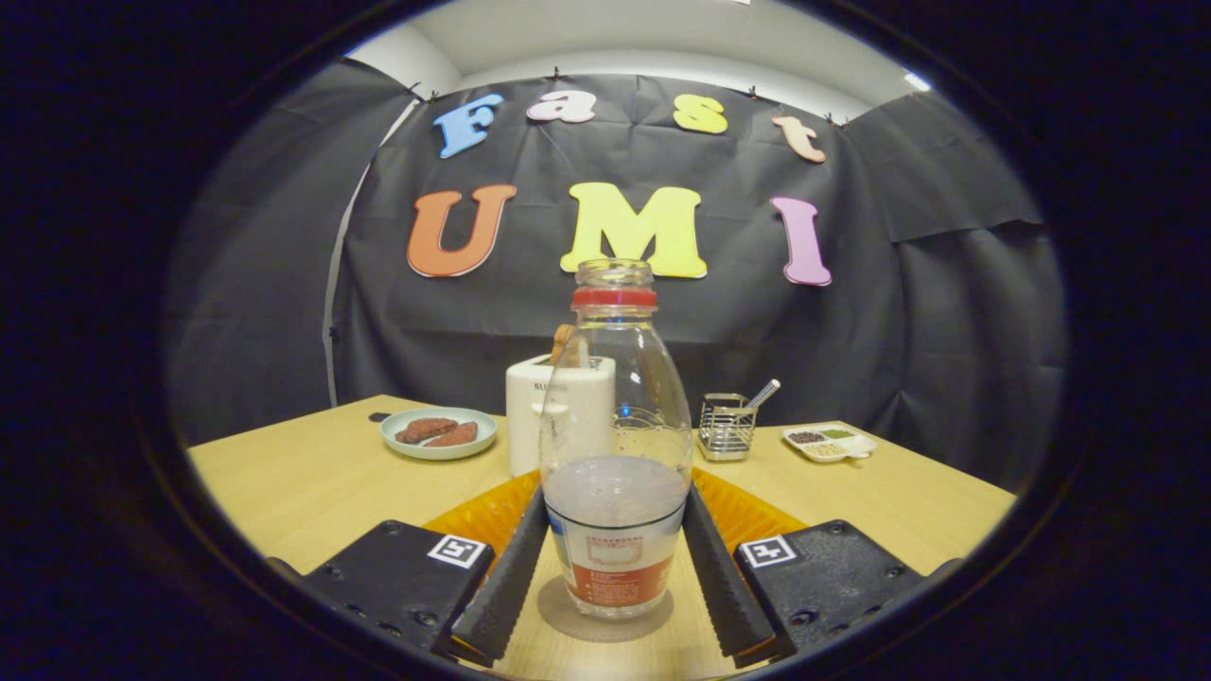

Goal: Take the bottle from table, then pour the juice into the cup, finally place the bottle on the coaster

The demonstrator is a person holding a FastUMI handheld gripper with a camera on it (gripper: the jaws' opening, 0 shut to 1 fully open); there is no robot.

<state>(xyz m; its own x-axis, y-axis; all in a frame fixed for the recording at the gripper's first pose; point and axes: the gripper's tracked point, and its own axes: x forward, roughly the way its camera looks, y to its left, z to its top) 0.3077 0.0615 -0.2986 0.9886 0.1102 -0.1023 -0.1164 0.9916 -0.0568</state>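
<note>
A clear bottle with a red ring at its open neck and pale juice in its lower part stands upright on a round grey coaster on the wooden table. My gripper has one black ribbed finger on each side of the bottle. Both fingertips lie against its lower body, just above the red and white label. The bottle's base rests on the coaster between the fingers.
An orange ribbed tray lies just behind the bottle. Beyond it stand a white toaster, a pale green plate with brown pieces, a wire utensil holder and a white divided dish.
</note>
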